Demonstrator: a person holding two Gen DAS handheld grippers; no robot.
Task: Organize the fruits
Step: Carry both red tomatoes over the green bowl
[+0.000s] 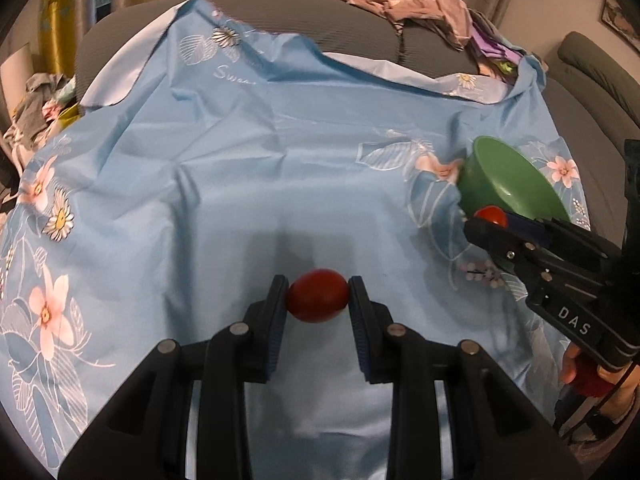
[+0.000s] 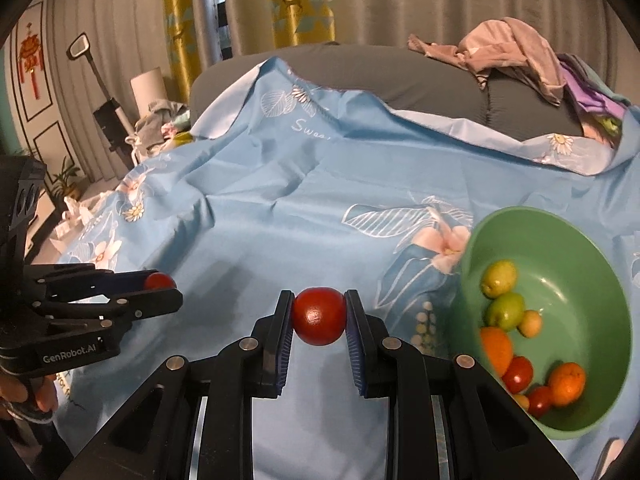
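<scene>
Fruit sits clamped in both grippers above a blue floral sheet (image 1: 240, 152) draped over a grey sofa (image 1: 280, 16). The left gripper (image 1: 318, 296) holds a dark red fruit (image 1: 317, 295) between its fingers; the fruit is slightly oval, its long axis running across from pad to pad. The right gripper (image 2: 319, 316) pinches a round red tomato (image 2: 319, 315) with no clear long axis; no stem shows. In the left wrist view that tomato (image 1: 493, 215) is mostly hidden behind the right fingers, at three o'clock.

A green bowl (image 2: 568, 240) lies at four o'clock of the right gripper, tilted so its mouth faces the camera. Inside are green, orange and red fruits (image 2: 520, 374), blurred; the bottom rim is cut off by the gripper body. A person's fingertips show at the edge of each view. Crumpled clothes (image 2: 516, 52) lie on the sofa back at one o'clock.
</scene>
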